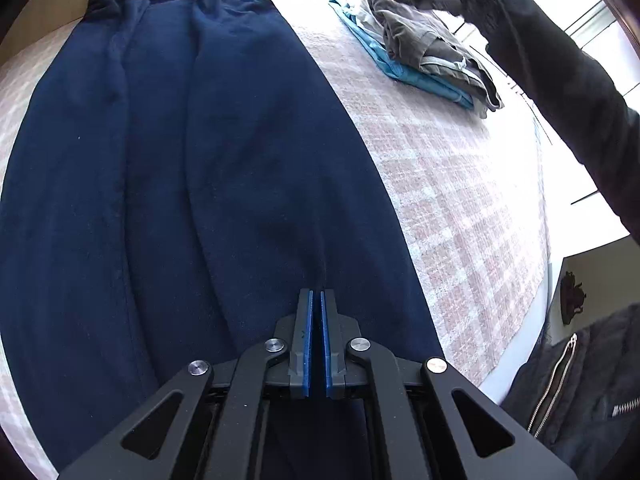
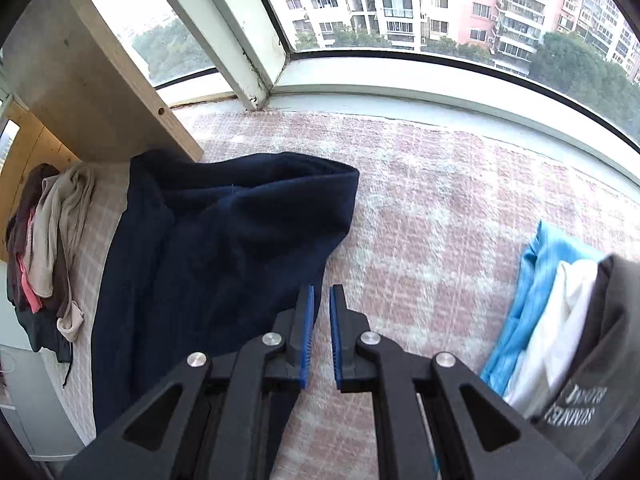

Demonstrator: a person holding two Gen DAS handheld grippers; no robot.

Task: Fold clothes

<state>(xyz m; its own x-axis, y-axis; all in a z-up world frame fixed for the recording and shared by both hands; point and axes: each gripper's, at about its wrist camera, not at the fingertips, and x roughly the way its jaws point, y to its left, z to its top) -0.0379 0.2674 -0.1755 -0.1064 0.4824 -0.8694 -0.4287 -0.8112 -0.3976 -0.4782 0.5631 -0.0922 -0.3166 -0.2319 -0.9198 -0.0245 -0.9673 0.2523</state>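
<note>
Lettering on grey garment (image 2: pixel 592 364) appears upside down.

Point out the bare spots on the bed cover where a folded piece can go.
Free: the checked cover between the navy garment and the folded stack, up to the window sill. Crowded: left edge, where the unfolded heap lies beside the navy garment.

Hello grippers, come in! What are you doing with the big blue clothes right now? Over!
Left gripper shut, empty, over navy garment. Right gripper nearly shut, empty, beside it. Garment spread on checked cover, unfolded. Folded stack well clear.
</note>
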